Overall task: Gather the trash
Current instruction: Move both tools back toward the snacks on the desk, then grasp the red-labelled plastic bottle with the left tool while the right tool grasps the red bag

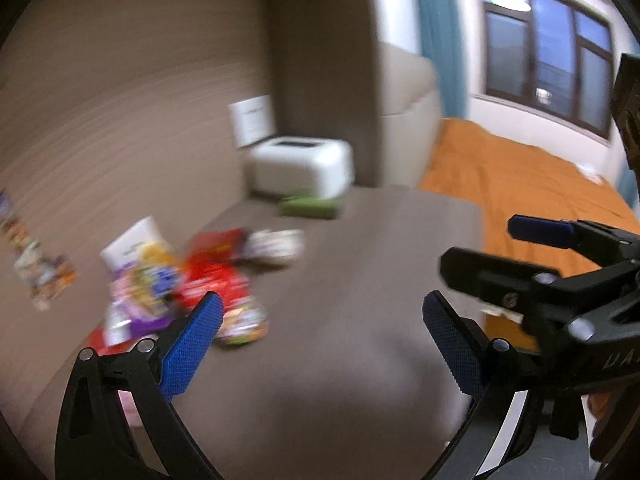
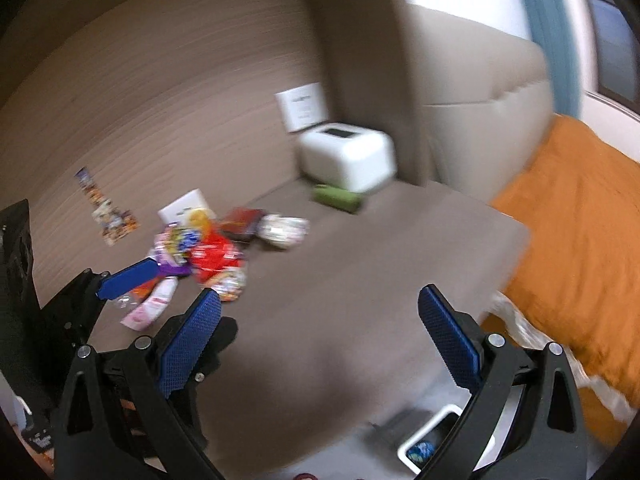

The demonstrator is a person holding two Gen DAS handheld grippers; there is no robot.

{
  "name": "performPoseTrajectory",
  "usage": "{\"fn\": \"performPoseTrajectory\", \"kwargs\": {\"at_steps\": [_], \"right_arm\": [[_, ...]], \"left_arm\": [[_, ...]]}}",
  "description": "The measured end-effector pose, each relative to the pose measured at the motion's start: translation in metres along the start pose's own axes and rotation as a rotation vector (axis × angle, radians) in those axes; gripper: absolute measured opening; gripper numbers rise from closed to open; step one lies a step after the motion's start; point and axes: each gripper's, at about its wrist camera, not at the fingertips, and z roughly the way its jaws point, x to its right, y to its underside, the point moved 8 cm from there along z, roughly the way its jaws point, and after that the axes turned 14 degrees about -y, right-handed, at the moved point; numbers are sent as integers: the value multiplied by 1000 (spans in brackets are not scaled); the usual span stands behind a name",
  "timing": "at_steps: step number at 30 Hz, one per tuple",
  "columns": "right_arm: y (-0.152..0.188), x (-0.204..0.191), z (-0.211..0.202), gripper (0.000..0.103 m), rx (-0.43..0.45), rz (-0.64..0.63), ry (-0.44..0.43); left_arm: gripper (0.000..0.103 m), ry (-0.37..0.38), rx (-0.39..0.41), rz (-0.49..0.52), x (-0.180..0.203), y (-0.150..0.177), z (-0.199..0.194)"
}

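A: Everything's smeared. The pile of wrappers (image 2: 196, 248) is colour only, no print legible, and the left gripper's blue finger (image 2: 128, 274) covers part of it.

B: The white bin (image 2: 426, 438) (bottom edge) is cut off behind the right gripper's finger (image 2: 450, 346); its contents blur together.

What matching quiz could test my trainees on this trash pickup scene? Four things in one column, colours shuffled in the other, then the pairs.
Things:
1. Box-shaped appliance at the back of the table
2. Bedspread
3. Flat packet lying in front of the appliance
4. Pads on the right gripper

Colours:
A. green
B. blue
C. white
D. orange

Pairs: 1-C, 2-D, 3-A, 4-B
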Motion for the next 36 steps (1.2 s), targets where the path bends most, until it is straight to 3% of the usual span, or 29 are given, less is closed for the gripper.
{"fn": "performPoseTrajectory", "kwargs": {"at_steps": [6, 13, 22, 27, 29, 30, 32, 33, 34, 36], "right_arm": [[-10, -48, 58, 98, -63, -65, -96], [-8, -75, 122, 98, -144, -110, -113], [2, -68, 196, 98, -260, -159, -43], [7, -67, 221, 98, -310, -194, -27], [11, -67, 229, 98, -331, -207, -20], [14, -68, 233, 98, -340, -214, -22], [15, -70, 235, 92, -339, -229, -17], [17, -72, 236, 76, -346, -235, -22], [17, -73, 236, 71, -346, -242, -25], [18, -76, 235, 70, -350, -249, -31]], "left_arm": [[98, -190, -54, -77, -102, 18, 19], [98, -290, -130, -144, -186, 44, 61], [98, -248, -303, -171, -225, 93, 118], [98, -184, -340, -221, -235, 105, 133], [95, -161, -352, -220, -235, 108, 140], [89, -148, -361, -221, -235, 111, 141], [78, -113, -383, -227, -233, 117, 146], [73, -108, -391, -226, -232, 119, 150], [72, -111, -387, -221, -231, 120, 150], [72, -113, -378, -214, -230, 120, 150]]}}
